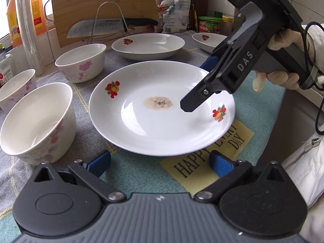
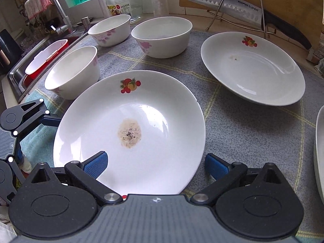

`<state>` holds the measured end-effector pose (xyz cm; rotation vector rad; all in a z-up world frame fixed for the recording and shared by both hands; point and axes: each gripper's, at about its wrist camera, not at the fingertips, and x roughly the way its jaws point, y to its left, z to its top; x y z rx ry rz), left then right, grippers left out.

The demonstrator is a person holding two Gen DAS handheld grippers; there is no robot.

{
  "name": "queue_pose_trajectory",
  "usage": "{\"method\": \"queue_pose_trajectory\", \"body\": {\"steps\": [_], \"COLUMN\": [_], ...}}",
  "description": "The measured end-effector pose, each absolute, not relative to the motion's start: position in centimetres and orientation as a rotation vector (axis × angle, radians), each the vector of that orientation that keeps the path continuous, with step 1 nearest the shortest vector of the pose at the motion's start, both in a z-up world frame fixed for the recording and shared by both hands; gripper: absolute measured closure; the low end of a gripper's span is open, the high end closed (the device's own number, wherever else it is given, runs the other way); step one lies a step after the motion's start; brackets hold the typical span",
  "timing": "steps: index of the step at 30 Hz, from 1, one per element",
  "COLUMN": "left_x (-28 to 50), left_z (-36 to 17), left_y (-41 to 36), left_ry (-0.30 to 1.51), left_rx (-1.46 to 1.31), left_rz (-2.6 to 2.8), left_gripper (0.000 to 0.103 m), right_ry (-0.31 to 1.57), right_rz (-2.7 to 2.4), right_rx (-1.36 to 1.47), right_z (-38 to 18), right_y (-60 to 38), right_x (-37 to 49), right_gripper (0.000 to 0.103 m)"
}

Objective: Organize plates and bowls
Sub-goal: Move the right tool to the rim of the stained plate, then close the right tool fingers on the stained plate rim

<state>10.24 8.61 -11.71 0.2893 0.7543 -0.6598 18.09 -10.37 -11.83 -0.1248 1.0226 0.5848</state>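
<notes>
**Left wrist view: both tongs spread wide around one soiled plate**

Going left to right in this view, three white bowls with pink flowers stand in a loose row on the cloth: the nearest bowl, a second bowl at the left edge behind it, and a third bowl further back. The left gripper hangs low at the near edge, its blue pads far apart and gripping nothing, just short of the near rim of the soiled plate. That plate lies flat on the patterned cloth, with a brown speckled stain at its centre. Behind it sits a deeper plate, and beyond that a knife rests on a wire rack against a wooden board. A third plate shows at the back right. On the right, a gloved hand holds the right gripper tilted down over the soiled plate's right side.

From the right wrist view, the right gripper's pads stand wide apart, clasping nothing: one blue finger hangs over the plate's near rim, the other lies outside it over the cloth. A sink lies far left.
</notes>
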Motion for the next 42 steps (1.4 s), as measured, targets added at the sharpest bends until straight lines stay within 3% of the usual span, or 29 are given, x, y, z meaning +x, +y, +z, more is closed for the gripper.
{"method": "queue_pose_trajectory", "body": {"steps": [26, 42], "left_x": [10.3, 10.4], "left_z": [-11.5, -11.3], "left_y": [9.4, 9.3], "left_ry": [0.649, 0.636], "left_rx": [0.356, 0.347], "left_rz": [-0.716, -0.731], "left_gripper": [0.001, 0.003], "right_ry": [1.075, 1.093], "right_rz": [0.692, 0.715], "right_rx": [-0.087, -0.063], "right_z": [-11.5, -11.2], "right_y": [-10.1, -10.4], "right_x": [22.1, 22.8], "right_gripper": [0.000, 0.017]}}
